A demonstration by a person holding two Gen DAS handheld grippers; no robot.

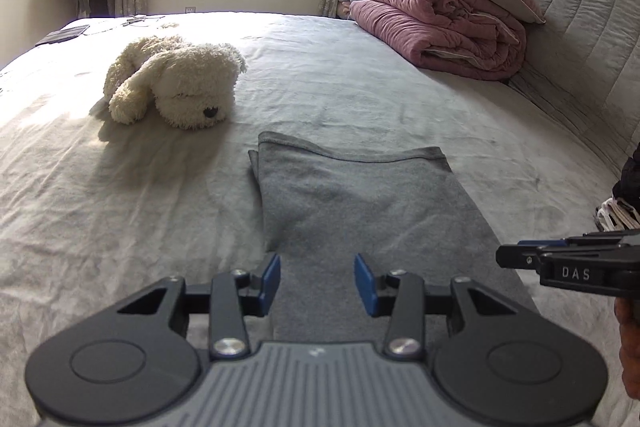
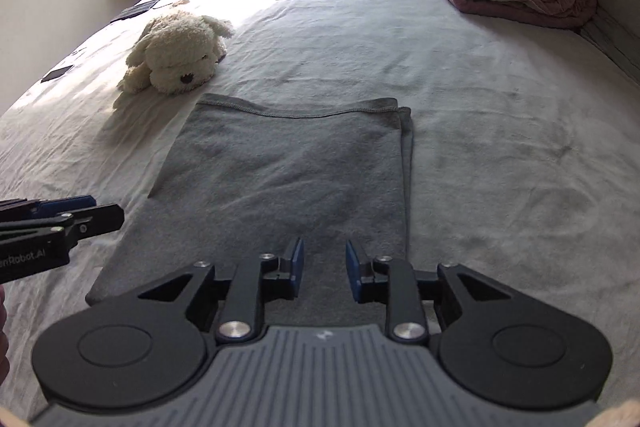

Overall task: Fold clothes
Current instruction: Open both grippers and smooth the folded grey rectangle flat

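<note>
Bed: grey sheet (image 1: 360, 75) fills most of both views, sunlit toward the upper left.
Garment: grey folded cloth (image 2: 288, 171) lies flat at centre, its hemmed edge farthest from the cameras.
Left gripper (image 1: 316, 277): low centre, blue fingers (image 1: 271, 277) apart, holding nothing, over the cloth's near end.
Right gripper (image 2: 323, 273): fingers apart, empty.
Plush dog (image 1: 176, 83): upper left, beside the cloth.
Quilt (image 1: 436, 23): pink, rolled, upper right.

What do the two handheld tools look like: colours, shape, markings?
Both match: the left tool and right tool have black linkage arms with silver pivot screws, blue pads on the fingertips, two round black discs and a ribbed grey centre plate. White lettering on the sides: "DAS" on the right, "Robot.AI" on the left. No cables visible.
</note>
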